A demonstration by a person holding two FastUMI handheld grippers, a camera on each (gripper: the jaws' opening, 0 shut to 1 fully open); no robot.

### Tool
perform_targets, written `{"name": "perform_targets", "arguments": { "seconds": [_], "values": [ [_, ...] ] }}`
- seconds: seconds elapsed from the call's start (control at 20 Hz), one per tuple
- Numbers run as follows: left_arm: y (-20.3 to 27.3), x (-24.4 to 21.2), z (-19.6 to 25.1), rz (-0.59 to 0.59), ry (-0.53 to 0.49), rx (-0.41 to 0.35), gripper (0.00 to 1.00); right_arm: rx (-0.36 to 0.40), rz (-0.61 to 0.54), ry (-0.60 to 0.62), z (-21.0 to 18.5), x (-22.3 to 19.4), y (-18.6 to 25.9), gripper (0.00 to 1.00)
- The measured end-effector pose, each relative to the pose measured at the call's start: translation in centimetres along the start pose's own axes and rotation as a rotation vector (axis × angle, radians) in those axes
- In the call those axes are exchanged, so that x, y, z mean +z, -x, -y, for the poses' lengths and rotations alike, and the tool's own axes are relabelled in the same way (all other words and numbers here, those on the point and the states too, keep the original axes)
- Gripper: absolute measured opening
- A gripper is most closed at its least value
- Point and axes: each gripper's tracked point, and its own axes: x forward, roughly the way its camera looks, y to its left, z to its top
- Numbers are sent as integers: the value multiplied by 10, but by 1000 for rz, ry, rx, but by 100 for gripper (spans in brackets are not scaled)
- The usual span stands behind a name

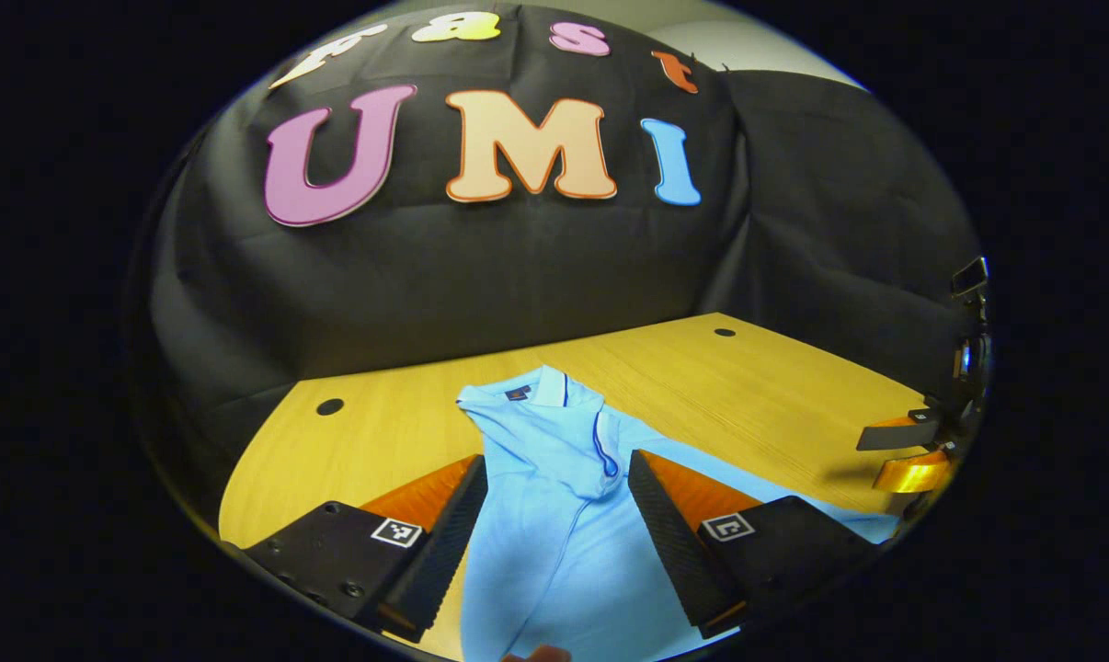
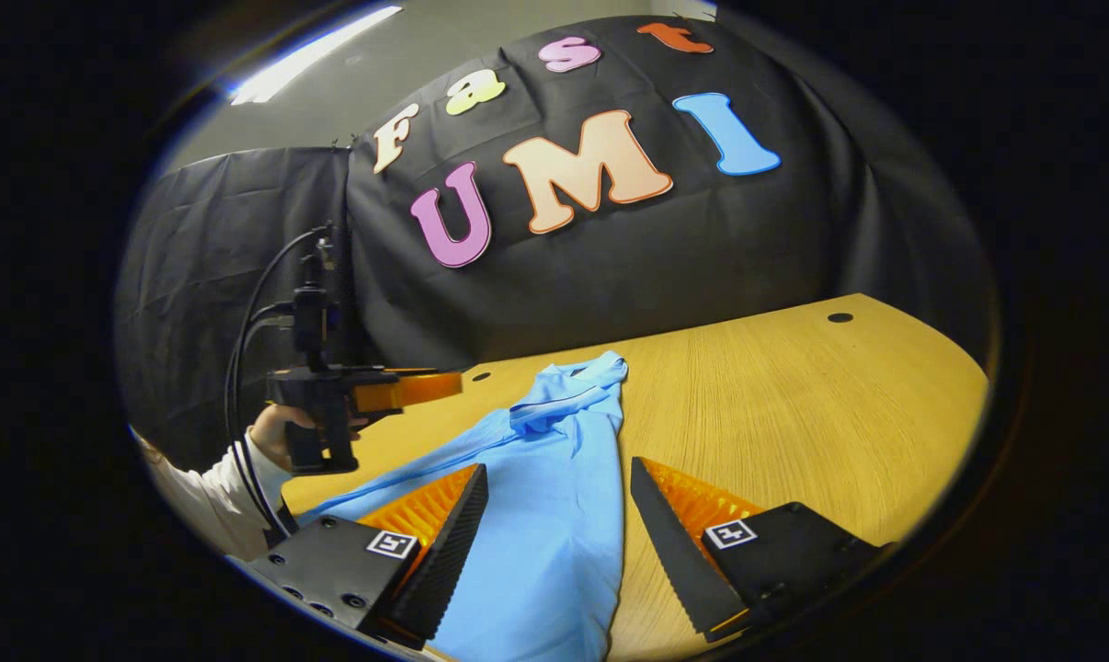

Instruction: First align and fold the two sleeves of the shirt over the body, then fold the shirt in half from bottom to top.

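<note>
Both tools (image 1: 554,469) wide open above shirt (image 1: 554,515)

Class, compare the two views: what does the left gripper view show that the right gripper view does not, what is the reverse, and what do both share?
Left gripper view alone: the shirt's collar and buttoned placket face on, and the right gripper at the table's far edge.

Right gripper view alone: a hand in a white sleeve holding the left gripper above the table, with cables trailing.

Both: the blue shirt on the wooden table, with each view's own gripper open above it.
</note>
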Motion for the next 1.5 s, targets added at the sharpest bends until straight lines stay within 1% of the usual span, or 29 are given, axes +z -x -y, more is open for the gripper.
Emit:
{"name": "perform_targets", "arguments": {
  "seconds": [0.1,0.3,0.35,0.5,0.7,0.85,0.9,1.05,1.1,1.15,1.2,1.3,1.4,1.5],
  "values": [
    [35,-8,-6,20,13,26,94,-14,-23,24,-5,-13,13,98],
    [95,-45,-7,-8,6,66,94,-81,-79,108,-1,-39,38,98],
    [107,-55,-7,-14,14,79,94,-94,-85,122,-1,-44,45,98],
    [142,-87,3,-53,62,79,94,-113,-111,134,-3,-59,61,97],
    [172,-127,5,-110,112,109,94,-137,-144,161,-6,-78,77,97],
    [185,-147,12,-131,131,105,94,-136,-163,152,-11,-91,80,98],
    [187,-152,13,-137,135,108,92,-135,-169,154,-13,-97,79,98],
    [187,-165,9,-156,171,115,90,-143,-192,184,-11,-110,76,97],
    [186,-169,8,-164,188,119,90,-146,-182,198,-13,-110,76,98],
    [185,-174,10,-171,197,118,90,-147,-187,212,-13,-111,75,93],
    [185,-179,9,-181,201,124,91,-151,-188,228,-13,-113,74,98],
    [186,-188,10,-201,177,137,92,-154,-180,245,-14,-113,73,98],
    [185,-190,11,-211,122,149,91,-150,-179,244,-15,-115,71,98],
    [183,-186,14,-189,130,152,93,-139,-177,243,-18,-116,69,98]
  ]
}}
